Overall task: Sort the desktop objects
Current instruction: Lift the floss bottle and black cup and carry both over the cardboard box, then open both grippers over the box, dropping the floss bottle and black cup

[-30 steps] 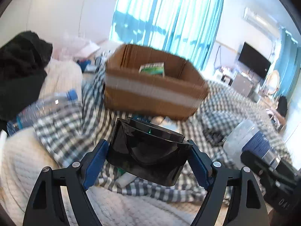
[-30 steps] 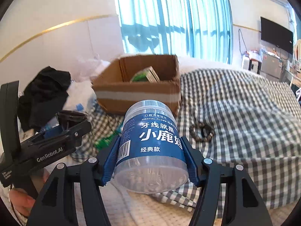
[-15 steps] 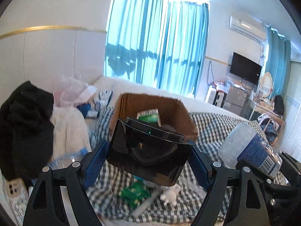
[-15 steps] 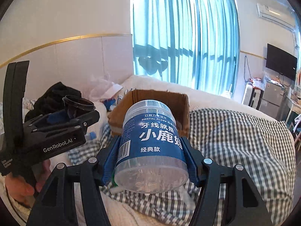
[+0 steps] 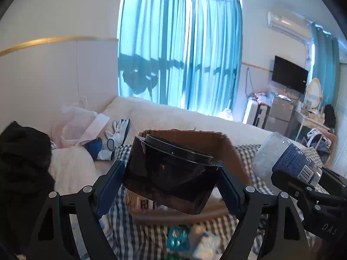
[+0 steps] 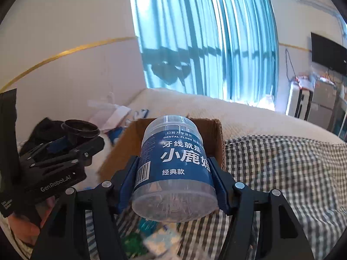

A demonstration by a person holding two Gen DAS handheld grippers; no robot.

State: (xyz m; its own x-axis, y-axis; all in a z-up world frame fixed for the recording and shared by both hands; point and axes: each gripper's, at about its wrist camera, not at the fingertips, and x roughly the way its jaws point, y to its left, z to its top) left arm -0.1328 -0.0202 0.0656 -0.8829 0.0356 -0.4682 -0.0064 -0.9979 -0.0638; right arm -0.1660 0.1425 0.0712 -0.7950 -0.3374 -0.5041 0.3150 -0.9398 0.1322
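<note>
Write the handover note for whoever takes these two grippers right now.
Left gripper: shut on a black tub, held in the air in front of the cardboard box.
Right gripper: shut on a clear floss jar with a blue label, also in the air, just short of the box.
Box: open, on the checked cloth on the bed; its contents are hidden.
Done: both things picked up and brought to the box.
Left: set the tub and the jar in the box, then probably the small green and white items lying blurred on the cloth below.
</note>
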